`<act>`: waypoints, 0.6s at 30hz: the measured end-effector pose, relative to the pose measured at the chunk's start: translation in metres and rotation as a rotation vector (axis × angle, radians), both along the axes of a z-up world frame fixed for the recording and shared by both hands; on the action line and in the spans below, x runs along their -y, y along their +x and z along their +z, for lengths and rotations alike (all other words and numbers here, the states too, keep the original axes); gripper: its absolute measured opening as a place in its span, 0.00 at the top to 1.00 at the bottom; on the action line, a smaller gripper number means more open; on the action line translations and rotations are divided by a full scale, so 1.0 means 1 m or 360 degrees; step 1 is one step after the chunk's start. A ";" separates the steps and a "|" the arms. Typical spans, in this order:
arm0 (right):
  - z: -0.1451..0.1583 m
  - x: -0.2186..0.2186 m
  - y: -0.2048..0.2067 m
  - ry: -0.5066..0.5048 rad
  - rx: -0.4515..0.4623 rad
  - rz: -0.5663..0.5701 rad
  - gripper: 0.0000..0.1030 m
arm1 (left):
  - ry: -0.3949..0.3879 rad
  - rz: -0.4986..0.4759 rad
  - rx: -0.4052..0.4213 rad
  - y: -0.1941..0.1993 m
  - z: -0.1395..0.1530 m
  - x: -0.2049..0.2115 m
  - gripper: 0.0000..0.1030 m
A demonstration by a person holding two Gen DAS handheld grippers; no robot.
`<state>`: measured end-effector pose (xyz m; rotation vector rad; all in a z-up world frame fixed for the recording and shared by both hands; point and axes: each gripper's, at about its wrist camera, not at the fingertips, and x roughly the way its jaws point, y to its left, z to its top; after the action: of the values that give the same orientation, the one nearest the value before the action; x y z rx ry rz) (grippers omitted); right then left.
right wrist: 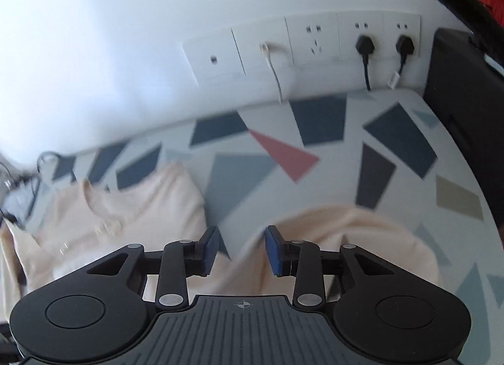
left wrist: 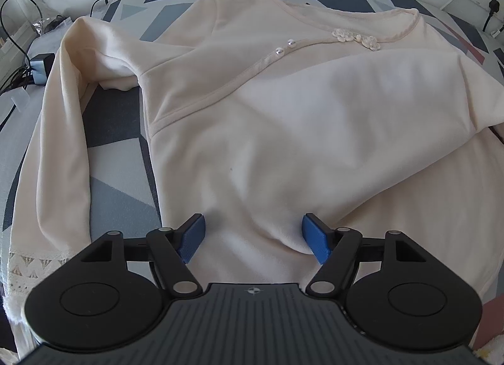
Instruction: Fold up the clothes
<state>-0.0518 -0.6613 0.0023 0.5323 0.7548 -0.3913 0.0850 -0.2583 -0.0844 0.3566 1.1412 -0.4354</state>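
On the bed (left wrist: 126, 182), spread flat: a cream top (left wrist: 267, 144), collar toward twelve o'clock, one sleeve (left wrist: 362, 97) already laid across the chest, the other sleeve (left wrist: 56, 144) hanging long down the nine o'clock side. Looks like mid-fold, sleeves being brought in. Left gripper (left wrist: 253, 234) poised at six o'clock over the hem, jaws wide apart, blue pads clear of the cloth. Right gripper (right wrist: 241, 247) partly open, nothing between the pads, cream fabric just beneath, view blurred. Next, probably: pinch the loose sleeve at nine o'clock and carry it inward, needing a firm bite on thin, slippery-looking cloth. Underneath, a geometric-patterned sheet (right wrist: 283, 151); at twelve o'clock a white wall with sockets (right wrist: 315, 40) and plugged cables (right wrist: 365, 59); chargers and cords at ten o'clock.
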 end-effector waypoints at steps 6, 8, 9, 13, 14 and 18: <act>0.021 0.006 0.011 -0.0120 0.0186 0.0041 0.64 | -0.0015 0.0026 -0.0011 0.001 -0.001 -0.003 0.30; 0.001 0.008 0.028 -0.0088 0.0081 0.0104 0.65 | -0.0005 0.0022 -0.0006 0.001 -0.001 -0.002 0.30; -0.014 0.007 0.036 -0.0090 0.0001 0.0134 0.65 | -0.0001 0.0019 -0.0003 0.001 -0.001 -0.001 0.30; -0.066 -0.017 0.052 -0.0296 -0.0362 0.0303 0.65 | 0.0000 0.0017 0.0000 0.000 0.000 -0.002 0.30; -0.073 -0.024 0.050 -0.0293 -0.0399 0.0354 0.65 | -0.0001 0.0018 0.0003 0.000 0.000 -0.002 0.30; -0.084 -0.048 0.037 -0.0246 -0.0420 0.0493 0.66 | -0.0008 0.0022 0.0011 -0.001 0.000 -0.003 0.29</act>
<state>-0.0148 -0.6136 -0.0816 0.2139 1.0352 -0.2303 0.0841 -0.2553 -0.0848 0.3452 1.1352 -0.4247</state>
